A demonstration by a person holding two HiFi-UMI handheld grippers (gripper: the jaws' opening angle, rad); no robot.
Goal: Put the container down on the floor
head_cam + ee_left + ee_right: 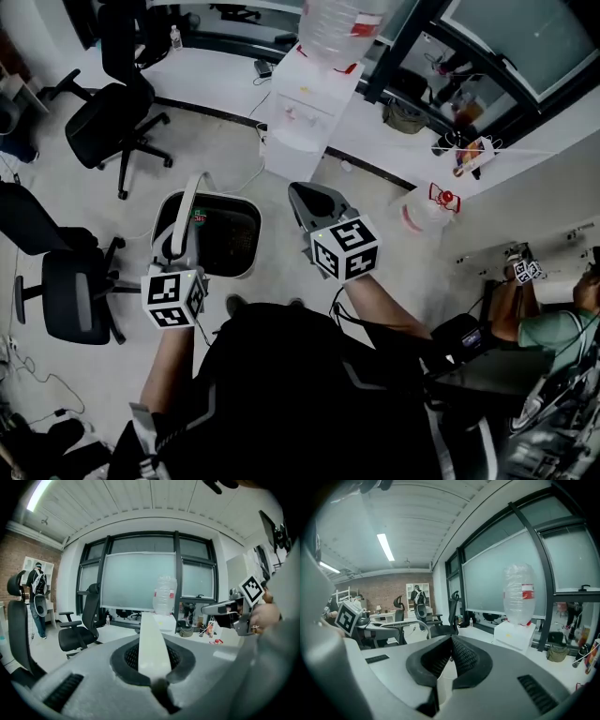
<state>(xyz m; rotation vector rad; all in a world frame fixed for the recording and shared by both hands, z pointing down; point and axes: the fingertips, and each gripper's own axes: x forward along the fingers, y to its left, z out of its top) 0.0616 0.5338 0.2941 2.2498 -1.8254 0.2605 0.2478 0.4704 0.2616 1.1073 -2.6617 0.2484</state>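
The container (pixel 214 196) is a white bin with a dark inside, seen from above in the head view over the pale floor. I cannot tell whether it touches the floor. Its white strap handle (pixel 191 202) arcs up from its left side. My left gripper (pixel 176 251) is shut on that handle (pixel 151 644), which runs forward between the jaws in the left gripper view. My right gripper (pixel 302 202) is just right of the container and apart from it. Its pads (pixel 459 656) meet at the tips, with nothing clearly held.
A white water dispenser (pixel 302 112) with a clear bottle stands straight ahead by the window ledge. Black office chairs (pixel 108 122) (pixel 70 291) stand at the left. A water jug (pixel 427 211) lies on the floor at the right, and a person (pixel 553 328) sits beyond it.
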